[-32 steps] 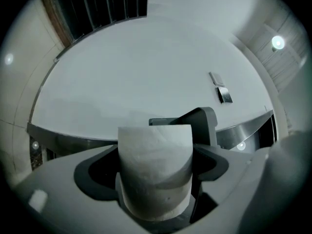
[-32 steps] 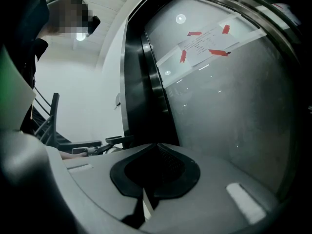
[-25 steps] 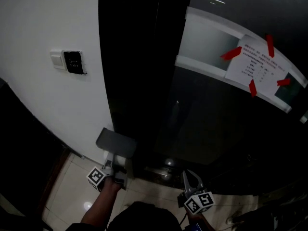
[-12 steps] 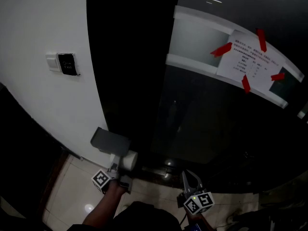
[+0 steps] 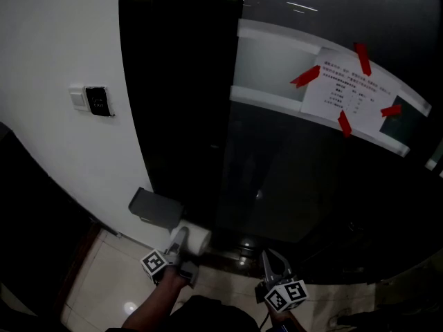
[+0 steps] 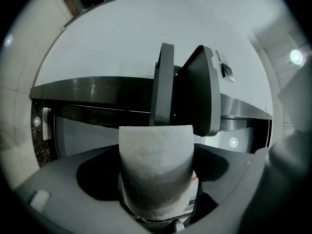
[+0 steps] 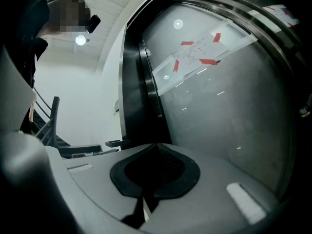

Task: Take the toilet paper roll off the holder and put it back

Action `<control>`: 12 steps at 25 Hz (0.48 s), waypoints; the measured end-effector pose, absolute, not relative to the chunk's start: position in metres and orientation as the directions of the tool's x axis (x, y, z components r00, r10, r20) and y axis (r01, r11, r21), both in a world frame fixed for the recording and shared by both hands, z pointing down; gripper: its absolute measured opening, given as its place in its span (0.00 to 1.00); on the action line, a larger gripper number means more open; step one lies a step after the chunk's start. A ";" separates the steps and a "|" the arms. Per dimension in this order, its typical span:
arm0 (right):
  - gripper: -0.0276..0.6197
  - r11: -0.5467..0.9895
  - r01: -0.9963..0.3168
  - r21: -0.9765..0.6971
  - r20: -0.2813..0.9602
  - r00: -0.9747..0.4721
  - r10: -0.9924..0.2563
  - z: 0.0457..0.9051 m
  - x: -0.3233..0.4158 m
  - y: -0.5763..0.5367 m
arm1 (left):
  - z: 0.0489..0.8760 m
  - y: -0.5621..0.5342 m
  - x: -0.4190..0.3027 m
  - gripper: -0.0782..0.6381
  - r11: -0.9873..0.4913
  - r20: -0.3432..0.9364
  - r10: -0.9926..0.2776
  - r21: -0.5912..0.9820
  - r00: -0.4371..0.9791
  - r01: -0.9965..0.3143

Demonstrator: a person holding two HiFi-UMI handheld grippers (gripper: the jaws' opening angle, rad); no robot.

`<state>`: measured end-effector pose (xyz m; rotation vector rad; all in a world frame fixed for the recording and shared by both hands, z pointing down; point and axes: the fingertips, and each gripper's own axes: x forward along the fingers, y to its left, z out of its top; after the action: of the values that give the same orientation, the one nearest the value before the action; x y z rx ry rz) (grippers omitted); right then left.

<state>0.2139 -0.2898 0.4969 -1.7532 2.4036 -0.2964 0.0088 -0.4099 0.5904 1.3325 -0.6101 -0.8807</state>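
Here, left gripper (image 5: 182,239) pinches a soft, dimpled white cylindrical roll (image 6: 156,165); right gripper (image 5: 268,260) seems pressed together.

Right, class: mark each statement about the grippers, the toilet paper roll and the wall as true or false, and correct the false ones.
1. The left gripper is shut on the toilet paper roll. True.
2. The roll sits on the holder. False: it is off the holder, held in the jaws.
3. The right gripper grips the holder's cover. False: its jaws are together on nothing, away from the holder.
4. The paper notice on the glass is fixed with red tape. True.
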 end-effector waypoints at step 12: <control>0.06 0.330 -0.908 -0.258 0.004 -0.343 -0.939 0.503 0.211 -0.292 | 0.557 -0.340 0.061 0.72 -0.127 -0.126 -0.438 0.989 0.890 0.077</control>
<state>0.2105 -0.2925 0.5030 -1.7076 2.4393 -0.3242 0.0611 -0.3403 0.5568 1.6453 -0.2830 -0.4511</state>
